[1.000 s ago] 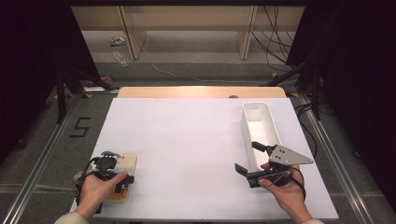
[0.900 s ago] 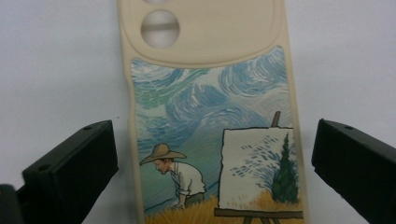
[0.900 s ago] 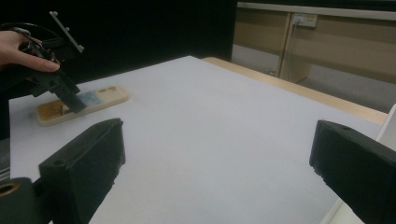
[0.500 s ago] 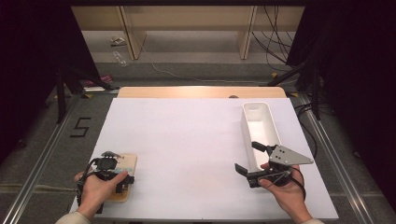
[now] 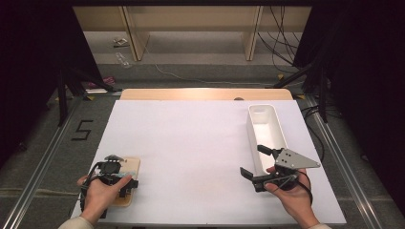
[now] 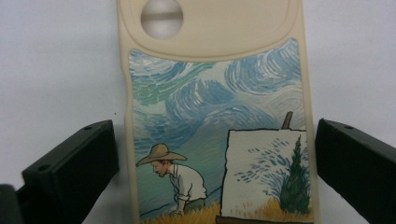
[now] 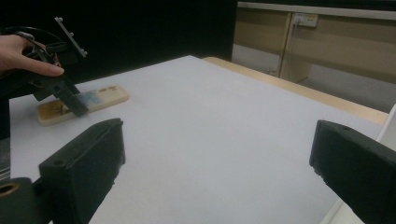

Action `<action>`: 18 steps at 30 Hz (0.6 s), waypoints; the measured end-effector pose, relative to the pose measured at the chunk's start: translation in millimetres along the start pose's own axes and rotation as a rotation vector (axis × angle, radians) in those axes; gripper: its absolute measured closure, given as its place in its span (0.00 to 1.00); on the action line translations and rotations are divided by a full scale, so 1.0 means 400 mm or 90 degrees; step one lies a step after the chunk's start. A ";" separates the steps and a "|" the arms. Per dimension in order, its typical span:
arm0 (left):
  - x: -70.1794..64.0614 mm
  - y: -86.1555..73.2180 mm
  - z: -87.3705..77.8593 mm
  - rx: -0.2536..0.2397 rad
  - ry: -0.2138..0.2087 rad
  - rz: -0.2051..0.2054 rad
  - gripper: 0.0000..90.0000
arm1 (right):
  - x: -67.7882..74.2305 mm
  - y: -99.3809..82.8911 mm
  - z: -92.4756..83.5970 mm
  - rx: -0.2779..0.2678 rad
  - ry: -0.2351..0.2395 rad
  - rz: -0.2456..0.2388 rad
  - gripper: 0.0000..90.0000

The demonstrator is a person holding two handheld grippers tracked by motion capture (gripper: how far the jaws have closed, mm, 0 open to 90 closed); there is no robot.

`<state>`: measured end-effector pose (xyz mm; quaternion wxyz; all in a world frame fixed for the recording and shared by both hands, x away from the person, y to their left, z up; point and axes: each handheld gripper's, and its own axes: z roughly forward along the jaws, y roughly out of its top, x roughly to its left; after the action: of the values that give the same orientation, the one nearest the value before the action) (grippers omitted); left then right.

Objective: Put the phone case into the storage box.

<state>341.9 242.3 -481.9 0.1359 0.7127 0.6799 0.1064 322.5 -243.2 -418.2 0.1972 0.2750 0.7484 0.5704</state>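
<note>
From the high view, the left gripper [image 5: 116,177] is hovering over a cream phone case [image 5: 125,182] lying flat at the front left corner of the white table [image 5: 191,143], close to both the front and left edges. The person's left hand [image 5: 98,195] is covering much of the gripper, so the spread of its jaws cannot be told from here. Near the front right corner, the right gripper [image 5: 255,161] is sitting in the right hand [image 5: 295,196] with its jaws wide apart and nothing between them, just beside the near end of a long white bin [image 5: 267,131] that is running along the right edge. The broad middle of the table is lying bare between the two hands.

In the left gripper view, the phone case [image 6: 217,121] is lying lengthwise between the two black jaws, which are standing spread, one on each long side. A narrow gap is showing at the left jaw; the right one is sitting just beside the case's edge. The painted back, a straw-hatted figure beside an easel under swirling sky, is facing up, with the round camera hole at the far end.

In the right gripper view, the jaws are gaping over bare table. Far off, the left gripper [image 7: 65,95] is standing over the phone case [image 7: 100,100], and the table's wooden far edge [image 7: 299,91] is running behind.
</note>
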 end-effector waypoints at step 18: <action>-0.004 0.000 -0.001 0.002 0.010 0.002 0.01 | 0.001 0.000 0.000 -0.001 0.001 0.000 0.05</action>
<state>341.6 240.7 -481.5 0.1295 0.7129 0.6802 0.1113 322.3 -243.0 -418.1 0.1968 0.2745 0.7483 0.5710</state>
